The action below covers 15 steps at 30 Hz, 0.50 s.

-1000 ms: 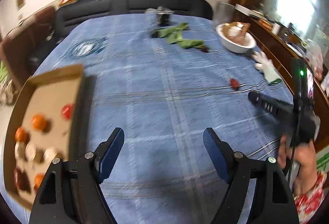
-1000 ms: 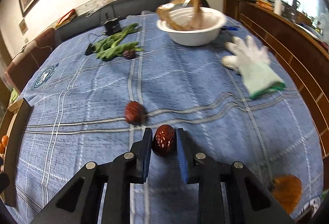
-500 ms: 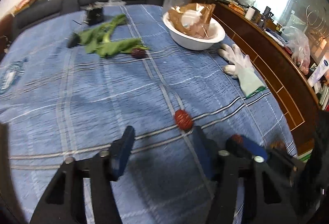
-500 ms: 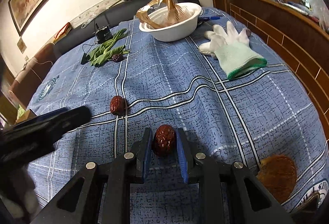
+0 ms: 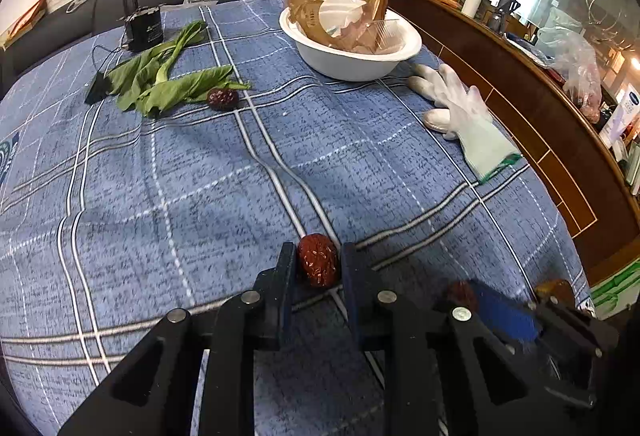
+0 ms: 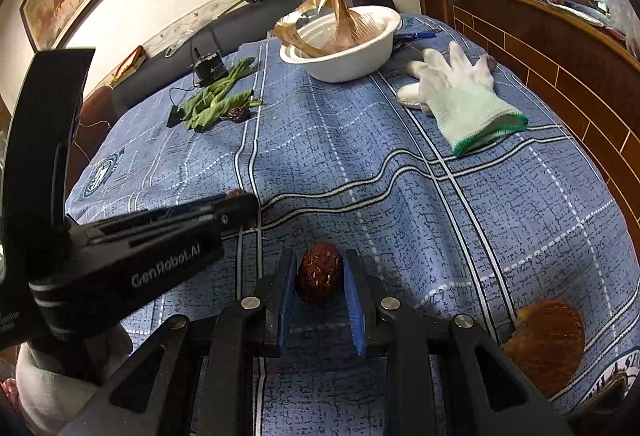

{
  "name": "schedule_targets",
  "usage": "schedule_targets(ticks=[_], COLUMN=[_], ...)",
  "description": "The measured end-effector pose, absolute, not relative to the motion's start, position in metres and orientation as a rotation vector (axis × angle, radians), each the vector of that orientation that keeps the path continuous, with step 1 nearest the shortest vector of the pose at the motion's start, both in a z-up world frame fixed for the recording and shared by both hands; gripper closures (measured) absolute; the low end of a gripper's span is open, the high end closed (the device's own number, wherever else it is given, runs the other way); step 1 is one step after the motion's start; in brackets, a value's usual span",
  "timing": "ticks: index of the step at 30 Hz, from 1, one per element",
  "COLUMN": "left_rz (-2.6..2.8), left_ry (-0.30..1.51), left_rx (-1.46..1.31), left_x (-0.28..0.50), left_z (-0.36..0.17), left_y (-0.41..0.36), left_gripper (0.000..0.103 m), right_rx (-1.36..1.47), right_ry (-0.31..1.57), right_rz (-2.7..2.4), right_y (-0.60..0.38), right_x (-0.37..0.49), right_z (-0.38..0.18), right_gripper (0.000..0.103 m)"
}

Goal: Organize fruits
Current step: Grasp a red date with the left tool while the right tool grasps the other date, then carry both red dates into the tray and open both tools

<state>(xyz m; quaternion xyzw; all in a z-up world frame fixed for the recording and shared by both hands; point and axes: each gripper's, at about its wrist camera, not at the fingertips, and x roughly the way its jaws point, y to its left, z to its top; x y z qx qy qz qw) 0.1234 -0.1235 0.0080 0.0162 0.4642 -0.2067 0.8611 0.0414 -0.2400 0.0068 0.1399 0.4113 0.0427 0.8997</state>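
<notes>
My left gripper point(image 5: 318, 264) is shut on a red date point(image 5: 318, 259) that rests on the blue checked tablecloth point(image 5: 200, 176). My right gripper point(image 6: 319, 274) is shut on another red date point(image 6: 319, 272), held just above the cloth. The left gripper's body point(image 6: 160, 232) shows at the left of the right wrist view, with its date's top point(image 6: 236, 192) peeking above it. The right gripper point(image 5: 500, 308) shows blurred at lower right in the left wrist view. A third dark date point(image 5: 222, 98) lies by the green leaves point(image 5: 168, 80).
A white bowl point(image 5: 352, 52) with brown wrapping stands at the back. A white glove point(image 5: 468, 116) lies at the right near the table edge. A brown round object point(image 6: 548, 336) sits at the near right corner. A black device point(image 5: 142, 26) stands behind the leaves.
My left gripper swung right from the cardboard box of fruit, came down over the loose date and closed on it. My right gripper kept its date and moved little.
</notes>
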Motion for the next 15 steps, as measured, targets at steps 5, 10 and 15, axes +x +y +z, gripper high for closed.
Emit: schedule_targets(ticks=[5,10,15], left_rz=[-0.415,-0.364,-0.239], left_ry=[0.962,0.924,0.877], left_rx=[-0.023,-0.089,-0.172], left_x=[0.101,0.063,0.014], left_z=[0.023,0.048,0.065], left_y=[-0.096,-0.046,0.030], left_gripper=[0.082,0.082,0.082], right_rx=[0.317,0.313,0.244], right_ry=[0.818,0.791,0.767], right_rz=[0.135,0.182,0.179], right_y=[-0.239,-0.230,-0.214], right_x=[0.039,0.036,0.034], right_z=[0.011,0.015,0.019], right_gripper=[0.078,0.078,0.078])
